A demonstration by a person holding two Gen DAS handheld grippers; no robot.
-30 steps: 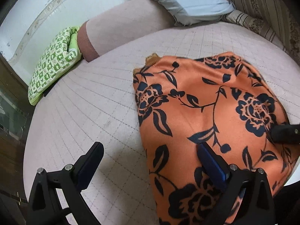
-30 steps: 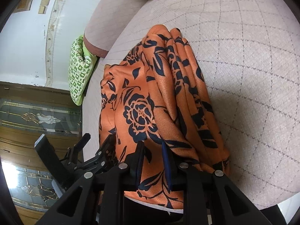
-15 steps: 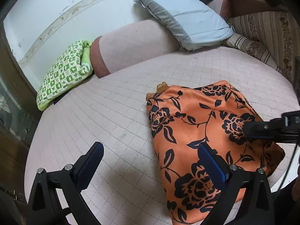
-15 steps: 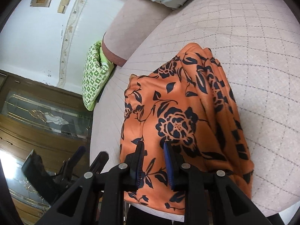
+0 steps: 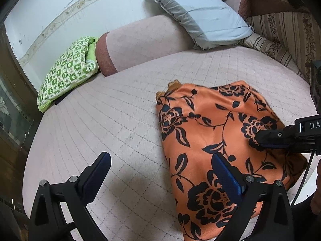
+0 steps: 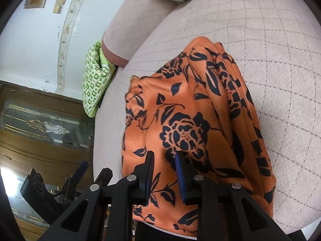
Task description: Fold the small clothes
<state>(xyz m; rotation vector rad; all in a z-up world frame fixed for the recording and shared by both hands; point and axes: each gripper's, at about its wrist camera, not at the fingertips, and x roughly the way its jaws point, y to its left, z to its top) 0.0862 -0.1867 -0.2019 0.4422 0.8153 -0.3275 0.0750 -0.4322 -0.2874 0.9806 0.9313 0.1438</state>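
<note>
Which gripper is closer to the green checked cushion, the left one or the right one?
Left. The left gripper is open over the bare bed cover on the side of the green checked cushion. The right gripper hovers over the orange floral garment, farther from the cushion.

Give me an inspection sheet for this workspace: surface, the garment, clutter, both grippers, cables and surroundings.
Surface: pale quilted sofa seat with a grid pattern.
Job's things: orange floral garment, folded into a compact stack, lying at the seat's front edge.
Clutter: green patterned cloth at the seat's far corner; grey pillow on the backrest.
Grippers: left gripper wide open, above the seat and garment edge, holding nothing. Right gripper jaws narrowly apart over the garment; grip cannot be told.
Cables: thin black cable beside the right gripper.
Surroundings: white wall, wooden door with patterned glass.
</note>
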